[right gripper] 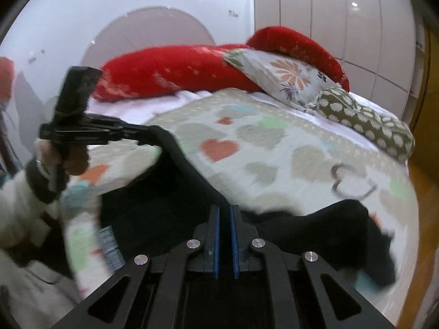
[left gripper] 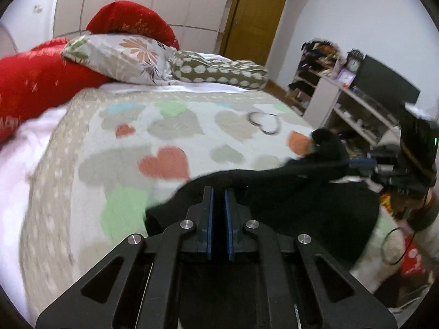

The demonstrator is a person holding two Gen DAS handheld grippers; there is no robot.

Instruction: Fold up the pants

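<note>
The bed with the heart-patterned quilt [left gripper: 170,137] carries red, floral and spotted pillows [left gripper: 123,54] at its head. The black fabric pants [left gripper: 274,192] lie bunched at the near edge of the quilt, raised at two points. The left claw [left gripper: 218,192] and right claw [right gripper: 225,211] each stand clamped on the pants fabric, blue pads drawn together.

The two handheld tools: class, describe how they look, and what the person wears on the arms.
Each tool, left and right, is black with angular linkage arms, silver round pivot pins and blue pads lining its two fingers. A thin black cable loops below the right tool. The left arm shows a white sleeve with a dark cuff.
</note>
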